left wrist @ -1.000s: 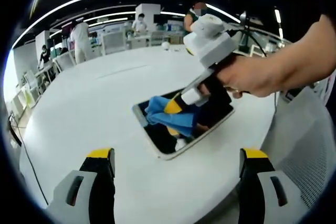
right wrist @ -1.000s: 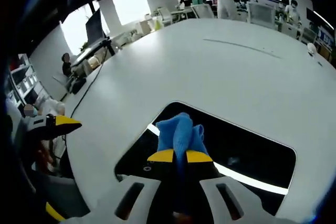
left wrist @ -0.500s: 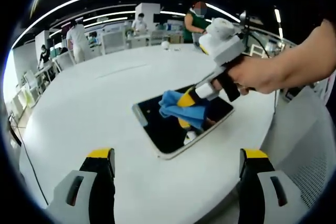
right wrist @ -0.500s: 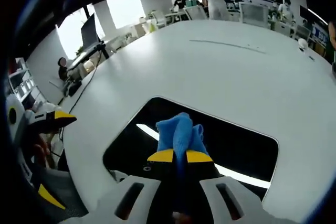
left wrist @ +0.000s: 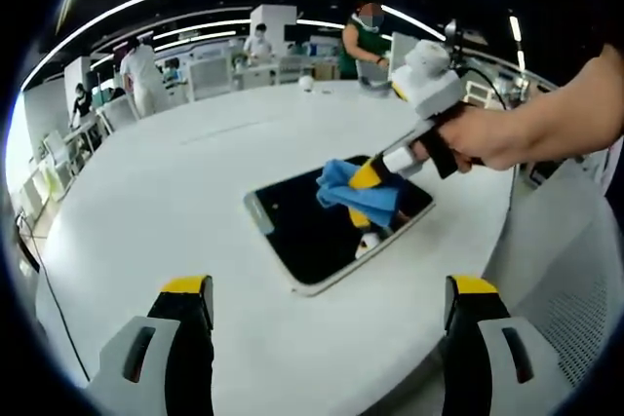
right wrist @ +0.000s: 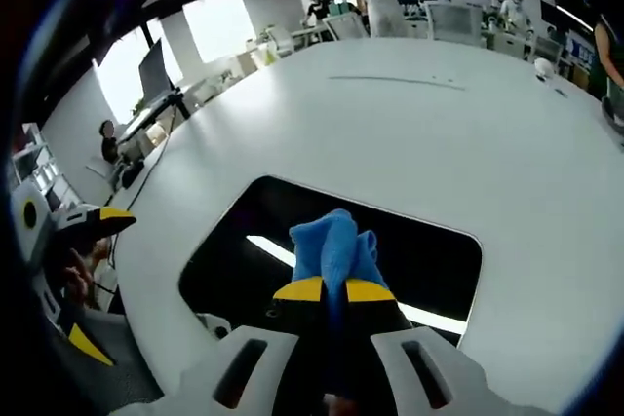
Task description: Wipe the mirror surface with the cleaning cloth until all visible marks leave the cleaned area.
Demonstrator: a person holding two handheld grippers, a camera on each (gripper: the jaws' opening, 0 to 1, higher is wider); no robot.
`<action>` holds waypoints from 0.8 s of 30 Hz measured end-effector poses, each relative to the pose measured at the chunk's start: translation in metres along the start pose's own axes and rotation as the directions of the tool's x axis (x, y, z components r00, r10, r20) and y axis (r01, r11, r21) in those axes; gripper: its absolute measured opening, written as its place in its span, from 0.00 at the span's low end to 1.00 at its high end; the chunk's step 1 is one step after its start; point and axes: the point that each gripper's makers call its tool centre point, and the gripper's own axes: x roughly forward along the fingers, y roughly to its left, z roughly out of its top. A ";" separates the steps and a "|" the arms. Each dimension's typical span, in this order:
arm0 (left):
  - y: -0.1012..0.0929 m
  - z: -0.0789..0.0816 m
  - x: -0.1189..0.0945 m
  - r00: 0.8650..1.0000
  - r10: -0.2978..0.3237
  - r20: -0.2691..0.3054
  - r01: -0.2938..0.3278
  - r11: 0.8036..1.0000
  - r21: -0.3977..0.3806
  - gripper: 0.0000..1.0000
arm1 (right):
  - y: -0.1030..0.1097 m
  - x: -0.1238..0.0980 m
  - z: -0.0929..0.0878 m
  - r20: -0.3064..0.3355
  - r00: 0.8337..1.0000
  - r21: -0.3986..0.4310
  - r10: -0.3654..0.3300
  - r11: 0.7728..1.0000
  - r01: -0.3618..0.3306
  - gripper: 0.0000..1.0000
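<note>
Right tool (right wrist: 334, 289) pinching blue cleaning cloth (right wrist: 334, 245) on dark mirror (left wrist: 302, 231), white table (left wrist: 175, 192), left tool (left wrist: 327, 301) spread apart

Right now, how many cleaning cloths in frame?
1. The blue cloth is clamped in the right gripper, over the far part of the mirror. Any others may be hidden.

Glossy dark mirror (left wrist: 312, 231), soft blue cloth (left wrist: 359, 195), smooth matt white table (left wrist: 175, 192).
</note>
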 end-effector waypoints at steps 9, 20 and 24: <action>0.001 -0.001 0.001 1.000 0.000 -0.007 0.000 1.000 -0.001 0.99 | -0.016 -0.011 -0.006 0.010 1.000 0.016 -0.025 1.000 0.025 0.01; 0.001 -0.001 0.000 1.000 0.002 -0.005 -0.002 1.000 -0.002 0.99 | -0.027 -0.016 -0.009 0.009 0.999 0.034 -0.038 0.999 0.037 0.01; 0.000 -0.001 0.000 1.000 0.002 -0.007 -0.002 1.000 0.000 0.99 | -0.027 -0.016 -0.009 0.006 0.999 0.037 -0.038 0.999 0.037 0.01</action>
